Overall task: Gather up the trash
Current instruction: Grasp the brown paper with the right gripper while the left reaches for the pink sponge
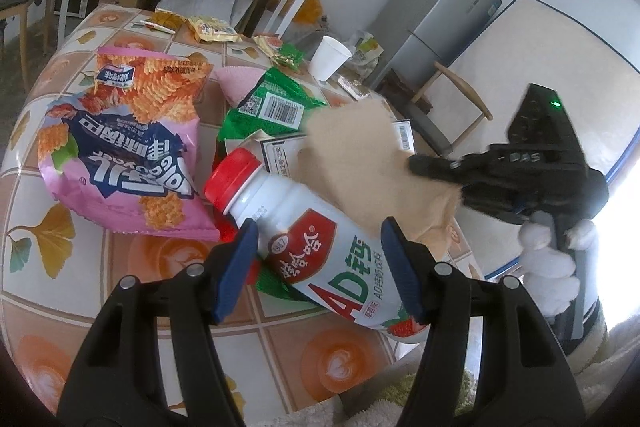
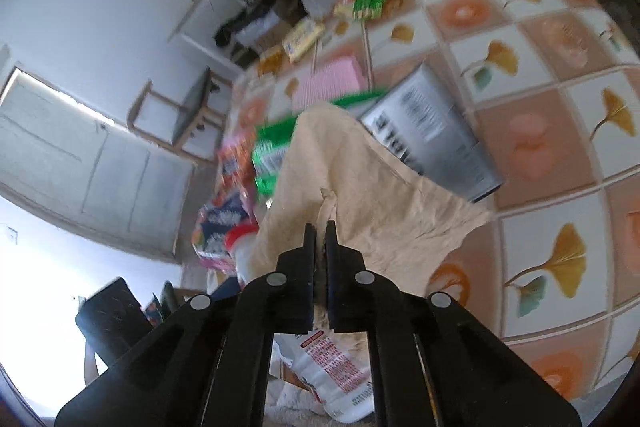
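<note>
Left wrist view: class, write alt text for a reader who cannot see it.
The left gripper clamps a white plastic drink bottle with a red cap above a tiled-pattern table. To its right, the right gripper pinches a crumpled tan paper napkin. A pink snack bag lies left.

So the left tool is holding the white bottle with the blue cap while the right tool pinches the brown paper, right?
Not quite: the white bottle has a red cap, as the left wrist view shows. The left tool does hold it, and the right tool pinches the brown paper.
</note>
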`<state>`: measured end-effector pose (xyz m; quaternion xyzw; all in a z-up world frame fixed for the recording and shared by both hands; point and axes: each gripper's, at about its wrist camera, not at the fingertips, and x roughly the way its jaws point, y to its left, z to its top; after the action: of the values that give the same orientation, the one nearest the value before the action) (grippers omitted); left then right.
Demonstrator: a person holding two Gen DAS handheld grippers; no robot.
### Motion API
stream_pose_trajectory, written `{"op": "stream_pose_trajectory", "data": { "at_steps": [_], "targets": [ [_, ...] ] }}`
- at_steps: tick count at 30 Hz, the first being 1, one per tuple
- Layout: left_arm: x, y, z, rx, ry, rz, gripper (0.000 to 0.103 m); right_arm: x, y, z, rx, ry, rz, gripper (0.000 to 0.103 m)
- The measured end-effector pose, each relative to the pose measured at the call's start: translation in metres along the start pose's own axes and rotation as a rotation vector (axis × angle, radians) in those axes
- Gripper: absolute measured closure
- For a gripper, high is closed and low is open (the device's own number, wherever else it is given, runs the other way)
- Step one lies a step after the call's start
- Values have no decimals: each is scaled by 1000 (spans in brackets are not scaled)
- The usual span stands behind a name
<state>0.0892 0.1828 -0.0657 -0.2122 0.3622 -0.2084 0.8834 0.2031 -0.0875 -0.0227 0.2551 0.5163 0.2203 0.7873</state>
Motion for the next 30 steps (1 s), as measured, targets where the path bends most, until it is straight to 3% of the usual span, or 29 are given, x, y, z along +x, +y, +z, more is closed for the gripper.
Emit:
{"op": "stream_pose_trajectory", "data": {
  "at_steps": [7, 13, 16, 19, 23, 25, 30],
  "targets": [
    [-3, -1, 13, -6, -24, 19, 43, -62, -26, 14, 48, -181, 24, 98],
    [-6, -3, 46, -2, -46, 48, 41, -95, -57, 17, 110, -276, 25, 98],
    [0, -3, 85, -21, -30, 67, 29, -103, -67, 15, 131, -294, 31, 98],
    [23, 1, 120, -65, 42, 85, 23, -106, -74, 15, 142, -302, 44, 98],
    [85, 18, 163, -156, 224, 72, 20, -109, -83, 12, 163, -310, 64, 98],
    [121, 26, 176, -184, 325, 150, 20, -113, -88, 12, 175, -320, 70, 98],
    [175, 45, 191, -221, 428, 299, 20, -126, -102, 9, 194, -350, 69, 98]
  ]
}}
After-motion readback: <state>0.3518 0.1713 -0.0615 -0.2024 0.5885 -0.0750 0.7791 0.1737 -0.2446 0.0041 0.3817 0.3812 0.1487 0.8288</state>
